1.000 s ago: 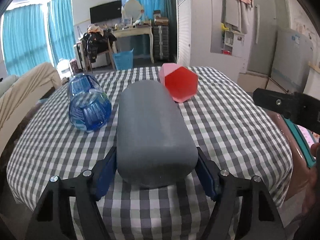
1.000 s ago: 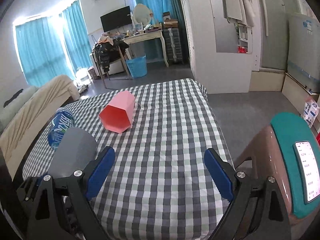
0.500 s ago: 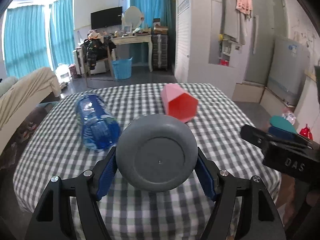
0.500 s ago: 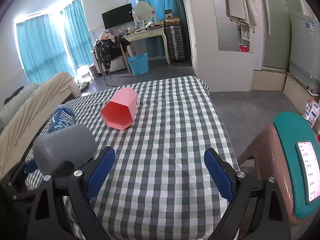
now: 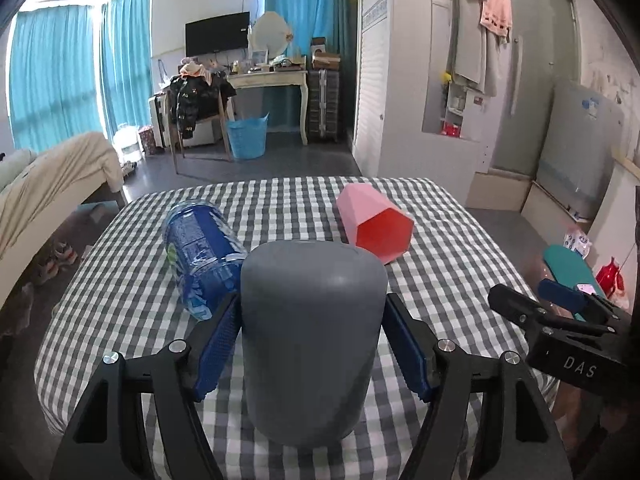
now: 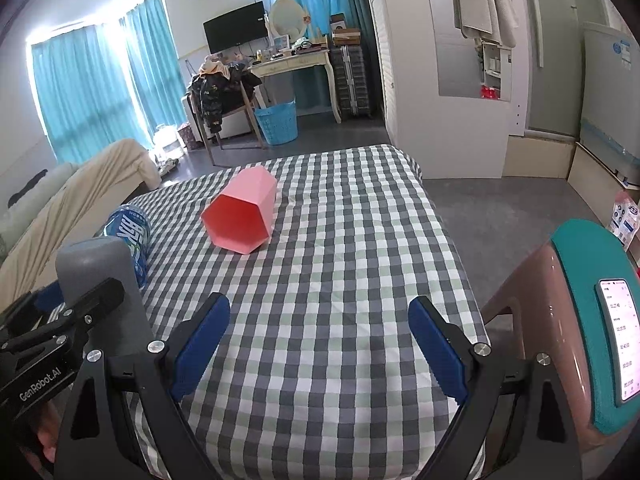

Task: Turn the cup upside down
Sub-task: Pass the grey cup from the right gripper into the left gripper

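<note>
Your left hand-held gripper is clenched on the grey cup, its blue pads pressed to the cup's two sides. The cup stands squarely between the fingers, closed end up and mouth down toward the checked cloth of the bench; whether the rim touches the cloth you cannot tell from this view. Just beyond the cup and to its left lies a blue bottle on its side, close against the left finger. Farther ahead and to the right a pink cup lies on its side, its open mouth turned toward you. Your right hand-held gripper is released, fingers spread wide over bare cloth and grasping nothing. From its camera the grey cup shows far to the left, past the left finger, with the bottle behind it and the pink cup ahead and left of centre. To the right of that gripper, off the bench, a phone rests on a teal stand.
</note>
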